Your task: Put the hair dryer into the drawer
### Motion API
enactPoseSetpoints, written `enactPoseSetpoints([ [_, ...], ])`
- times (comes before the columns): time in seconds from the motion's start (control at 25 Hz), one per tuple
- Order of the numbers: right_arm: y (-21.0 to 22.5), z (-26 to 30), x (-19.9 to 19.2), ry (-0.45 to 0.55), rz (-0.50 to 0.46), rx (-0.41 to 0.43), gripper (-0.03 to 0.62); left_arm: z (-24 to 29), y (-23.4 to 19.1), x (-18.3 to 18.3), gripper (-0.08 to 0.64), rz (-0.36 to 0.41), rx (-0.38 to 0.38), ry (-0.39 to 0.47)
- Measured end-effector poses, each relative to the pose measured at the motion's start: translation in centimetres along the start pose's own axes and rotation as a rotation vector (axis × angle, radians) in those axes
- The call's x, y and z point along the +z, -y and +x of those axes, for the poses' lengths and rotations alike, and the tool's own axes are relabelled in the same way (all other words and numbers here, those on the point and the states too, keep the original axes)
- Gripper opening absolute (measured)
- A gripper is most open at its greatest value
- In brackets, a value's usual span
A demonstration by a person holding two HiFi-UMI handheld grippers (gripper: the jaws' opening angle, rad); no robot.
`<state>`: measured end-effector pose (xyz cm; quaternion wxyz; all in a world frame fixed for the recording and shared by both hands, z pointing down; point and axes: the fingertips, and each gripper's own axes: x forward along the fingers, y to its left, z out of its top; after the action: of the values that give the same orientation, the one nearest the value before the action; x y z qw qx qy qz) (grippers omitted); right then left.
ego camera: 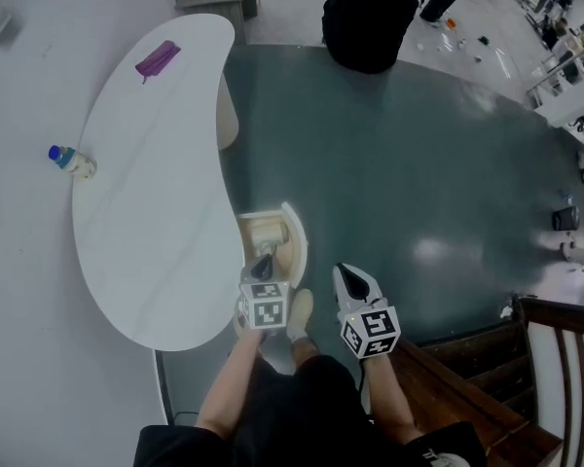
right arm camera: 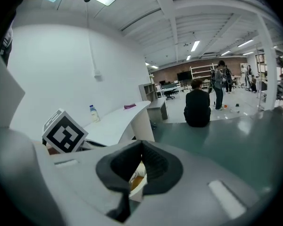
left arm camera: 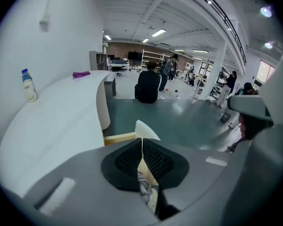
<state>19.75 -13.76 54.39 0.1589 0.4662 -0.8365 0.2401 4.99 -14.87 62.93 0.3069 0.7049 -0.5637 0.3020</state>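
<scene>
The drawer [ego camera: 294,230] stands pulled out from the white curved table [ego camera: 156,222]. A cream hair dryer [ego camera: 264,232] lies inside it. My left gripper [ego camera: 263,263] hangs just above the drawer's near end, its jaws shut with nothing between them. In the left gripper view the pads [left arm camera: 132,157] meet, and the drawer's wooden side [left arm camera: 119,138] shows beyond them. My right gripper [ego camera: 351,280] is to the right of the drawer over the green floor, also shut and empty. Its pads [right arm camera: 153,166] touch at the tips in the right gripper view.
A purple object [ego camera: 158,59] and a small bottle [ego camera: 71,161] sit on the table's far part. A person in black [ego camera: 370,17] sits on the floor beyond. A wooden chair [ego camera: 555,358] stands at the right. My shoe [ego camera: 300,314] is below the drawer.
</scene>
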Motion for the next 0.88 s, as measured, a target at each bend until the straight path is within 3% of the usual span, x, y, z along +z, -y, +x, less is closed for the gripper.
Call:
enactPoseSetpoints([
  [0.56, -4.6, -2.1, 6.2, 0.107, -0.050, -0.018, 0.002, -10.8, -1.9, 6.3, 0.008, 0.054, -0.009, 0.179],
  [0.88, -7.4, -4.4, 8.5, 0.164, -0.064, -0.047, 0.002, -16.5, -3.0, 8.0, 0.008, 0.107, -0.035, 0.284],
])
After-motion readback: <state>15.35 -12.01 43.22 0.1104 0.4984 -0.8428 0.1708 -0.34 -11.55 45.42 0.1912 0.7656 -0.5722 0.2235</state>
